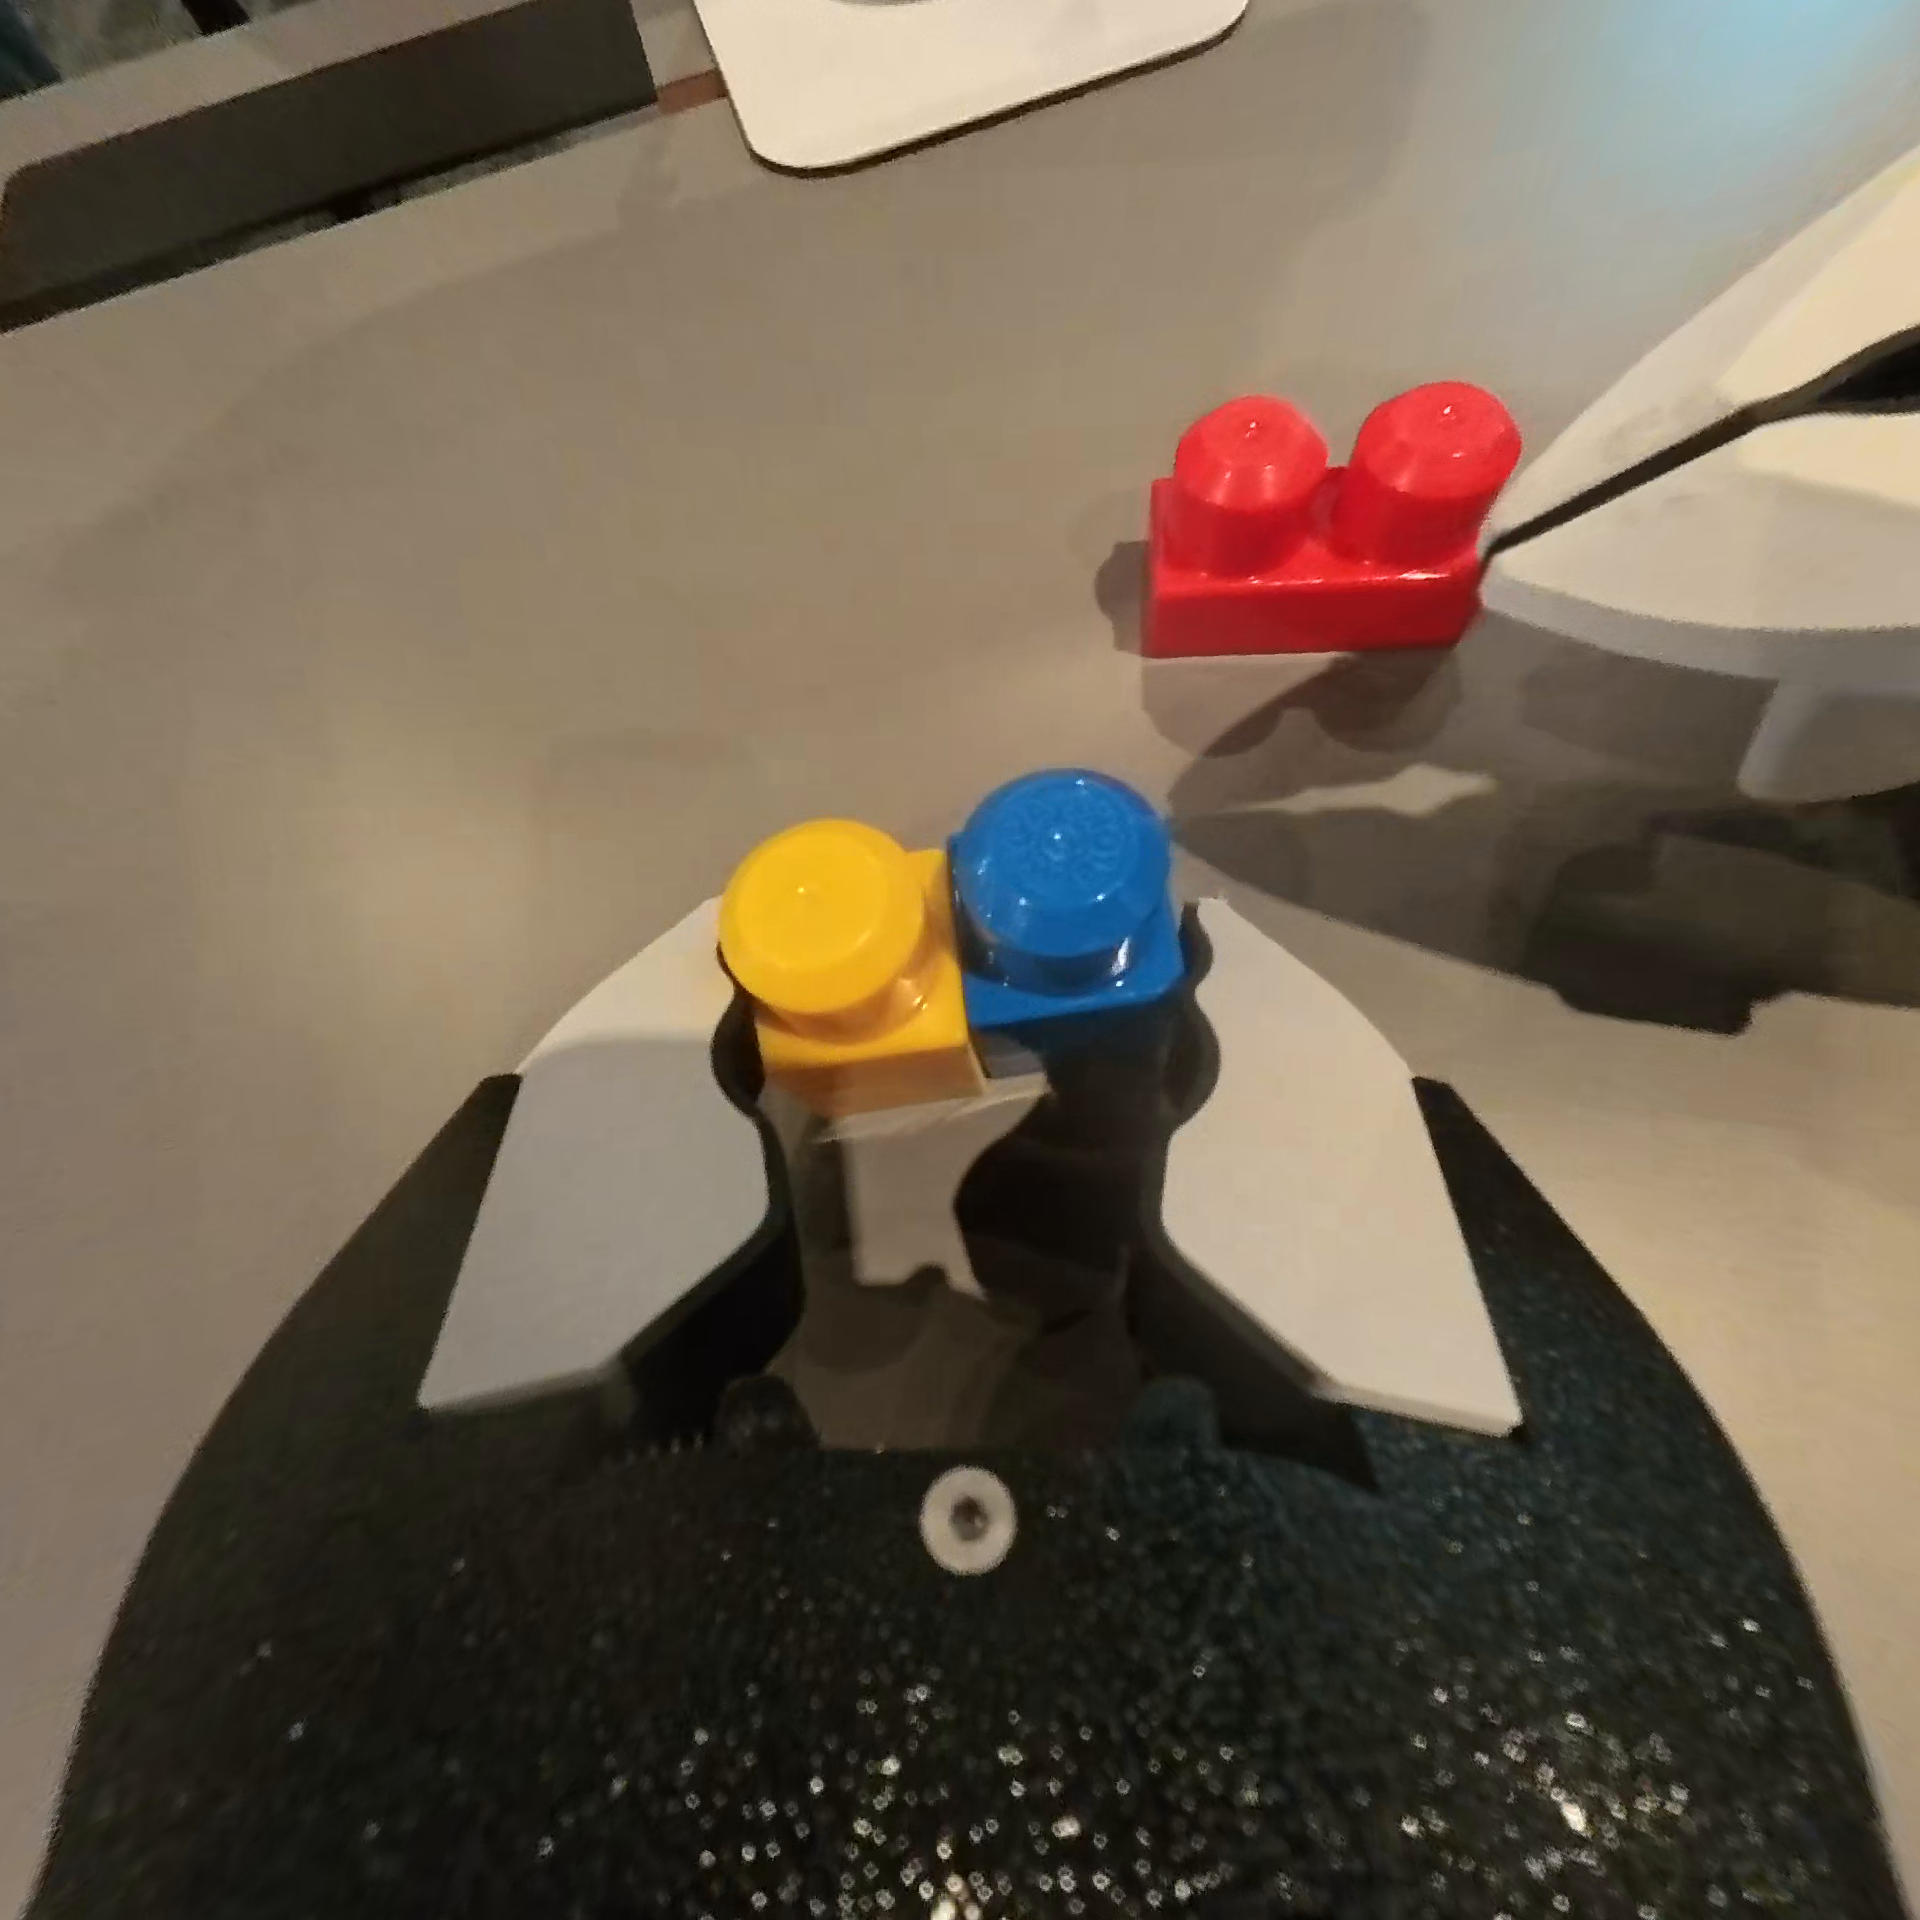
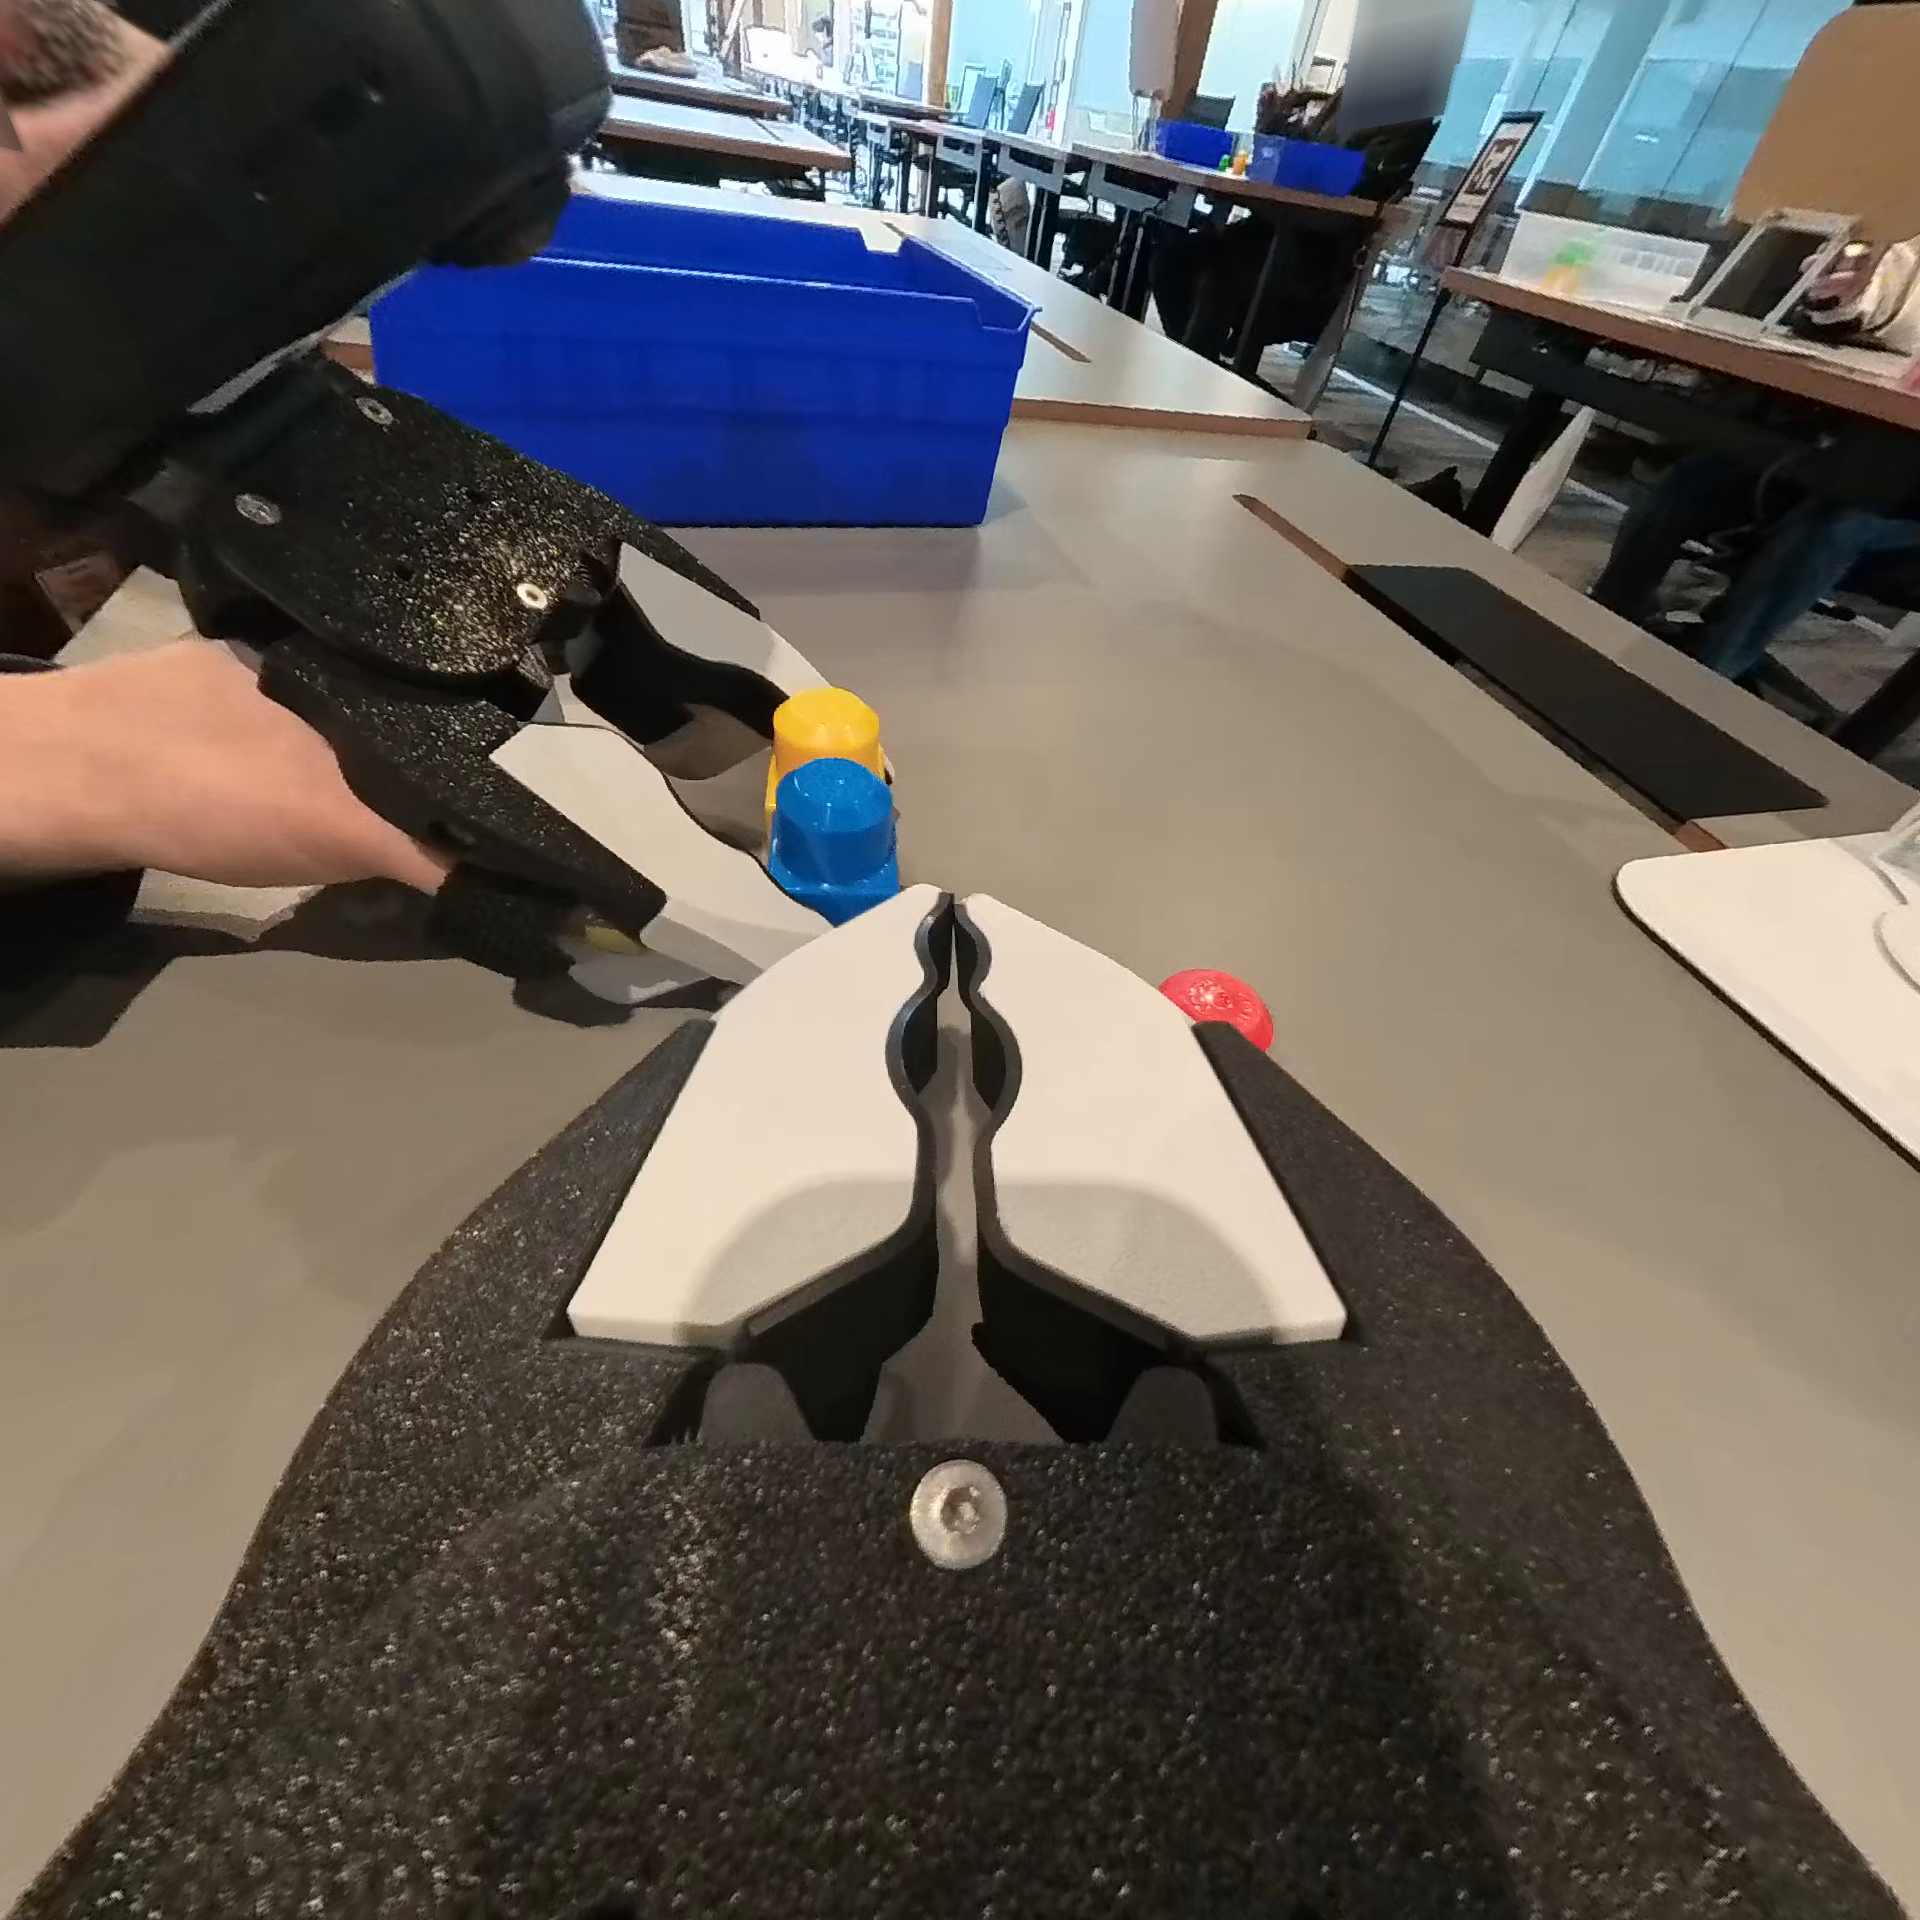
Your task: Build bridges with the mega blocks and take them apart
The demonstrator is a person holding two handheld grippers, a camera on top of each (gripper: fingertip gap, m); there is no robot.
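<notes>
My left gripper (image 1: 961, 920) is closed around two single-stud blocks that stand side by side on the grey table (image 1: 416, 623). Its left pad presses the yellow block (image 1: 831, 956) and its right pad the blue block (image 1: 1070, 914). The right wrist view shows the same pair, with the blue block (image 2: 831, 831) in front of the yellow block (image 2: 826, 727), between the left gripper's fingers (image 2: 623, 810). A red two-stud block (image 1: 1320, 540) lies to the right. My right gripper (image 2: 953, 904) is shut with nothing between its pads. Its tip (image 1: 1501, 545) touches the red block's right end. Only one red stud (image 2: 1218, 1003) shows beside its right finger.
A blue bin (image 2: 727, 395) stands at the back of the table. A white mat (image 2: 1787, 966) lies at the right and also shows in the left wrist view (image 1: 935, 83). A black strip (image 2: 1579, 686) lies far right. A person's hand (image 2: 156, 769) holds the left gripper.
</notes>
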